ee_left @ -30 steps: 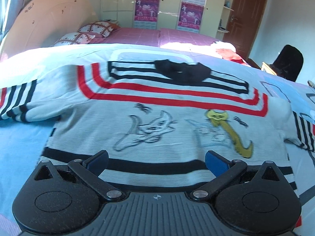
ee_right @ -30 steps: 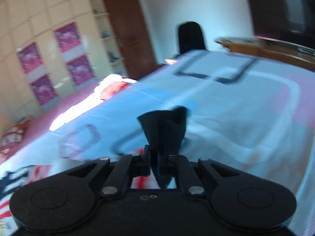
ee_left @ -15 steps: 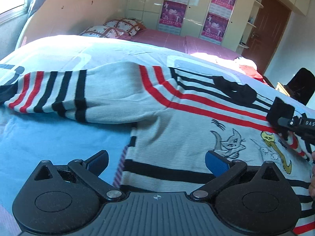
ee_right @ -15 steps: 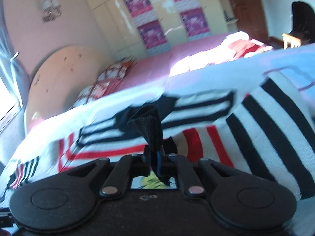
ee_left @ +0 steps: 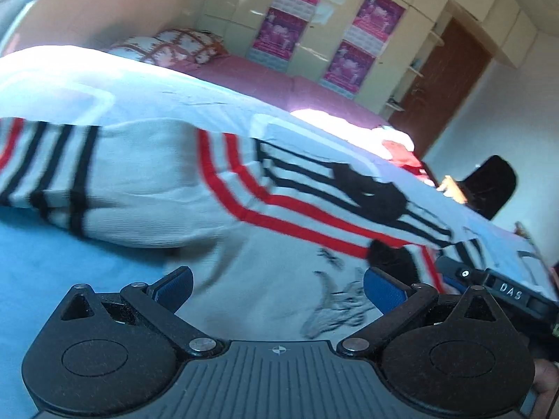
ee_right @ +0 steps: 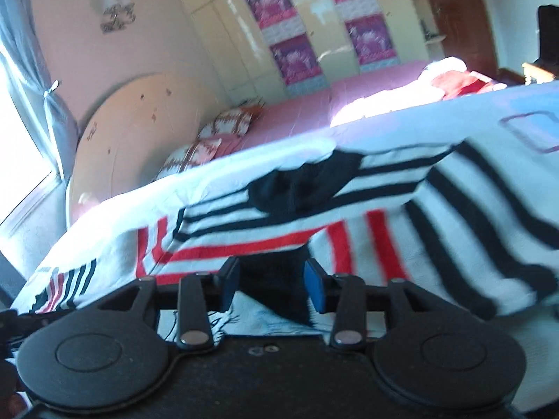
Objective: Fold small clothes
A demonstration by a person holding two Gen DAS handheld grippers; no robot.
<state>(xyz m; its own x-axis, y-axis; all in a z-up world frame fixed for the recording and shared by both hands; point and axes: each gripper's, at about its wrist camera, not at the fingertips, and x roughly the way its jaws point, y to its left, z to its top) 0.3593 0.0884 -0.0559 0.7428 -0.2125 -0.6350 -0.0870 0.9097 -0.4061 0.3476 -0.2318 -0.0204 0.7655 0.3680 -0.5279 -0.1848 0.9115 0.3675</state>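
Right wrist view: my right gripper [ee_right: 272, 284] opening, black cuff [ee_right: 270, 276] loose between pads, no longer pinched. Striped sweater [ee_right: 279, 223] spread flat on bed [ee_right: 174, 188], right sleeve [ee_right: 471, 216] folded across chest at 2 o'clock. My left gripper [ee_left: 277, 288] spread wide, empty, over hem; left sleeve [ee_left: 104, 181] at 10 o'clock.

A small white knit sweater [ee_left: 286, 244] with red and black stripes, a black collar [ee_right: 307, 185] and cartoon cat drawings lies front up on the bed's pale blue cover [ee_left: 70, 272], one striped sleeve [ee_right: 471, 230] folded over its chest, the other spread outward.
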